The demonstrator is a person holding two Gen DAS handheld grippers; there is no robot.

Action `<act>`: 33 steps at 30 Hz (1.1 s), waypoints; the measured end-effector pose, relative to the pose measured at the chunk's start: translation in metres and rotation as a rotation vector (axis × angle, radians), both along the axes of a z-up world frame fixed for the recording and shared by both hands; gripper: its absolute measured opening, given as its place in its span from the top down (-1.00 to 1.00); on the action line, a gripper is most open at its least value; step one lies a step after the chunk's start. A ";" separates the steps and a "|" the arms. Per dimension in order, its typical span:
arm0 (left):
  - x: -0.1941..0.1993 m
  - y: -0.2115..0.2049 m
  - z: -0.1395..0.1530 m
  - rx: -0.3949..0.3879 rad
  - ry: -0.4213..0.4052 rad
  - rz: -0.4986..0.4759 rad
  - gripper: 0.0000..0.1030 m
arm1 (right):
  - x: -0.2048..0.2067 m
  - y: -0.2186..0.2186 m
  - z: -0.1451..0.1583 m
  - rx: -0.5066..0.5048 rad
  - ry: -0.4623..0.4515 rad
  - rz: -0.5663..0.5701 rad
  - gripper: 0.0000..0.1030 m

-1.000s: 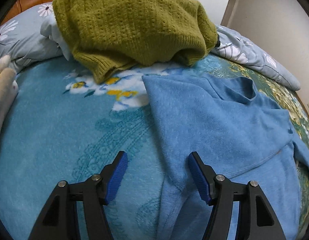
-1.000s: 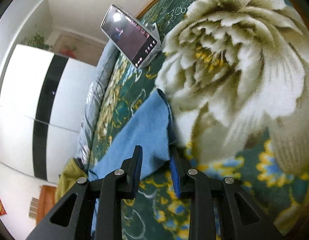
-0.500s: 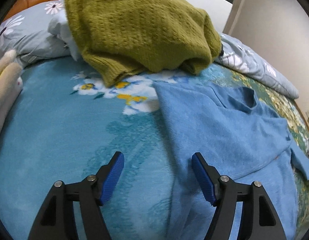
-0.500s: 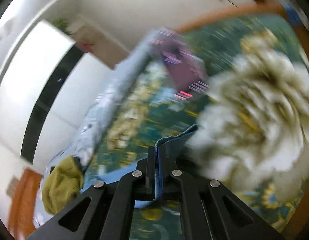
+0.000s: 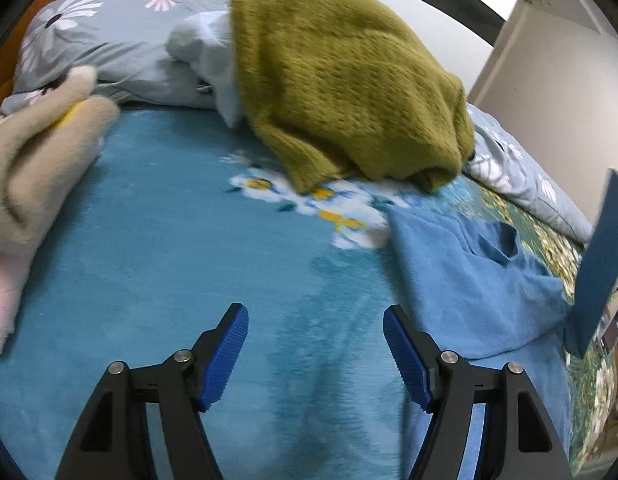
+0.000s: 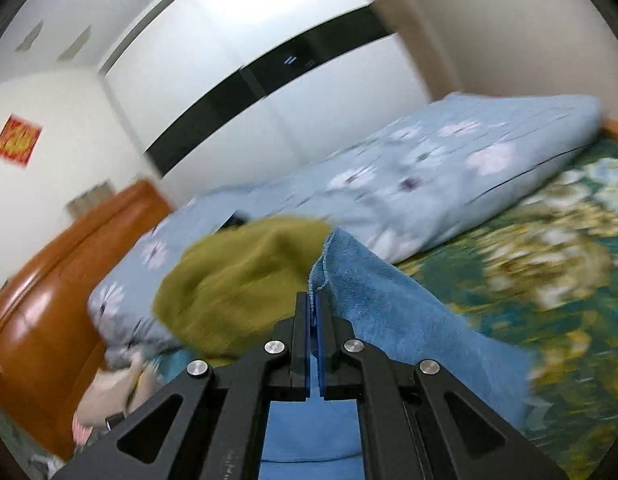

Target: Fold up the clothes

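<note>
A light blue top (image 5: 469, 276) lies on the blue floral blanket (image 5: 181, 240) at the right of the left wrist view. One of its sleeves (image 5: 601, 264) hangs lifted in the air at the far right edge. My left gripper (image 5: 315, 350) stands open above bare blanket, just left of the top, with nothing between its fingers. In the right wrist view my right gripper (image 6: 313, 316) is shut on the sleeve end of the blue top (image 6: 389, 308), which trails down to the right. An olive green knit sweater (image 5: 341, 76) is heaped on the pillows behind.
Grey flowered pillows (image 5: 109, 40) line the head of the bed. Folded beige and pink clothes (image 5: 33, 168) sit at the left. An orange wooden headboard (image 6: 49, 288) and a white wardrobe (image 6: 249, 60) stand beyond the bed.
My right gripper closed on the blue sleeve, lifted it and swung it toward the head of the bed while rolling. My left gripper slid left off the blue top onto bare blanket.
</note>
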State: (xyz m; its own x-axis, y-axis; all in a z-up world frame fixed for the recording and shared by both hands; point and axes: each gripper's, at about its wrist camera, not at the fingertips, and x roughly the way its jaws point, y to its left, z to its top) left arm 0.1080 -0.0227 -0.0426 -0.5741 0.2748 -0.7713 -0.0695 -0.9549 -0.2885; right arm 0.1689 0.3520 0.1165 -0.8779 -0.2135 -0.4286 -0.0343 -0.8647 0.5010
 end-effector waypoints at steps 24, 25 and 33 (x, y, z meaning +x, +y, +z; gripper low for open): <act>-0.001 0.013 -0.004 0.080 -0.032 -0.050 -0.44 | -0.043 -0.178 -0.154 0.028 -0.321 0.353 0.94; -0.001 0.013 -0.004 0.082 -0.033 -0.048 -0.44 | -0.041 -0.180 -0.151 0.042 -0.312 0.355 0.94; -0.005 0.010 -0.006 0.084 -0.045 -0.032 -0.44 | -0.045 -0.192 -0.158 0.041 -0.341 0.389 0.94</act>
